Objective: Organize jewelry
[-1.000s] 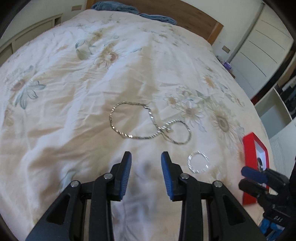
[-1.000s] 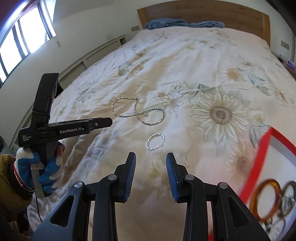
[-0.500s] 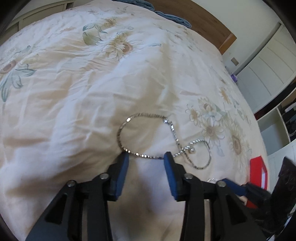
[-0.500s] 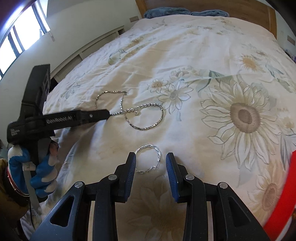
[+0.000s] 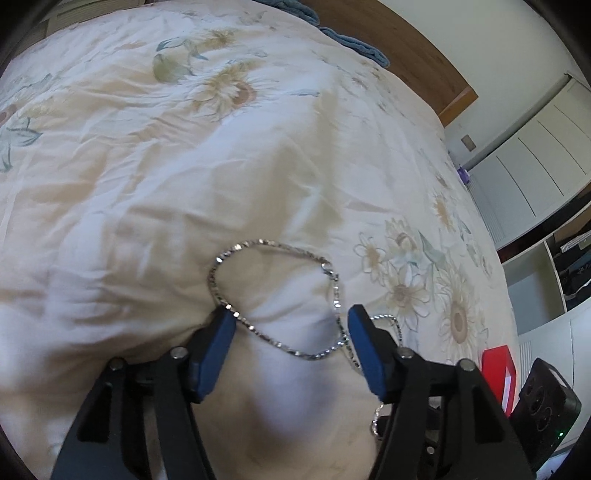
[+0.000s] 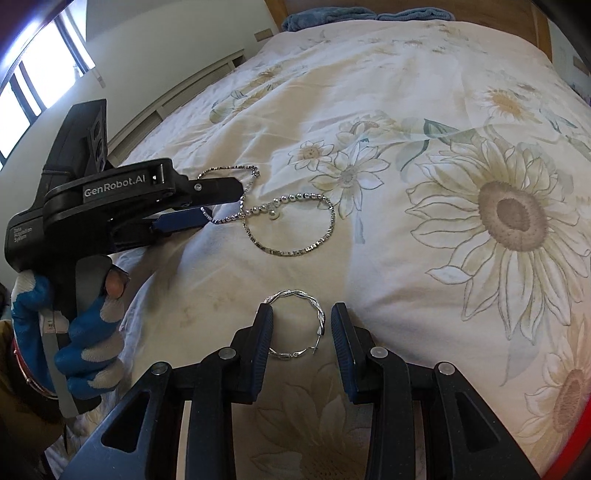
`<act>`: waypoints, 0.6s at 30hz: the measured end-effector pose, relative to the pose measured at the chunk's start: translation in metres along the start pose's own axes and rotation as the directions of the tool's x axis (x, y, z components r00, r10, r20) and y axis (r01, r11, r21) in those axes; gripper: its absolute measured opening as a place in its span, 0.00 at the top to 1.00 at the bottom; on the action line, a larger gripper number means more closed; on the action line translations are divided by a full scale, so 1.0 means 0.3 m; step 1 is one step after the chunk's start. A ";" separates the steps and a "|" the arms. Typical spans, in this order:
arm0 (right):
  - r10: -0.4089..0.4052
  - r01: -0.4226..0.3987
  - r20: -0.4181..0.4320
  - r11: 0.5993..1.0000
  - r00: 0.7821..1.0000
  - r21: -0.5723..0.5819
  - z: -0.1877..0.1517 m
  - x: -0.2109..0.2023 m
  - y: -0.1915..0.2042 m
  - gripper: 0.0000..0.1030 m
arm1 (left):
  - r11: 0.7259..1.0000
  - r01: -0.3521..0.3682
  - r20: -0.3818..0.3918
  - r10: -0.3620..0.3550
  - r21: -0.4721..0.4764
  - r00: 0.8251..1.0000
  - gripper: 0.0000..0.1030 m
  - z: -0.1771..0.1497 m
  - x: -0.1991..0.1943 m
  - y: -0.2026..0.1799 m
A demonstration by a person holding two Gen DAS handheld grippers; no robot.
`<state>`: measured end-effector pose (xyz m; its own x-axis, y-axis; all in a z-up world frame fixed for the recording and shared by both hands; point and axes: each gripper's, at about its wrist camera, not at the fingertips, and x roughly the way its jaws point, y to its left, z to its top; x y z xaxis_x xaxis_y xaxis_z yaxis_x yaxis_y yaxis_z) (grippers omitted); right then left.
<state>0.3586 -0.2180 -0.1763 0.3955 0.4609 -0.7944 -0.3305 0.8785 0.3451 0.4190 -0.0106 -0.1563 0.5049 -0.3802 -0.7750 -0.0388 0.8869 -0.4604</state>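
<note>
A silver chain bracelet (image 5: 258,328) lies in a loop on the floral bedspread. My left gripper (image 5: 290,325) is open, pressed down on the bedspread with its blue pads on either side of the chain's near part. A beaded silver bracelet (image 6: 295,229) lies linked beside the chain. A twisted silver bangle (image 6: 303,325) lies between the open pads of my right gripper (image 6: 301,325). The left gripper also shows in the right wrist view (image 6: 221,203). A red jewelry box (image 5: 498,376) stands at the right; its rim shows in the right wrist view (image 6: 576,465).
The bedspread (image 6: 406,110) is soft and creased. A wooden headboard (image 5: 406,48) and blue pillows (image 6: 332,16) are at the far end. White wardrobe doors (image 5: 535,155) and shelves stand to the right of the bed.
Both grippers moved forward and down. The left one now straddles the chain bracelet; the right one now straddles the twisted bangle. The jewelry has not moved.
</note>
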 end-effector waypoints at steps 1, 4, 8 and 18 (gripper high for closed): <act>0.003 -0.003 0.001 1.000 1.000 0.001 0.000 0.003 -0.002 0.66 | 1.000 -0.001 0.002 0.001 0.001 1.000 0.40 -0.003 -0.001 -0.002; 0.011 -0.011 0.005 1.000 1.000 0.002 -0.001 0.007 -0.007 0.66 | 1.000 0.012 0.009 -0.012 -0.009 1.000 0.40 -0.006 -0.001 -0.009; 0.018 -0.018 0.010 1.000 1.000 0.001 -0.019 -0.010 -0.021 0.66 | 0.997 -0.064 0.003 0.064 0.043 0.998 0.39 -0.008 0.028 -0.057; 0.023 -0.023 0.019 1.000 1.000 -0.001 -0.039 -0.009 -0.025 0.70 | 0.938 -0.289 0.048 0.285 0.192 0.957 0.42 -0.036 0.112 -0.176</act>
<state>0.3502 -0.2272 -0.1826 0.4037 0.4833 -0.7768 -0.3404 0.8675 0.3628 0.4286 -0.0732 -0.1628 0.5136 -0.0986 -0.8524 -0.0171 0.9920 -0.1250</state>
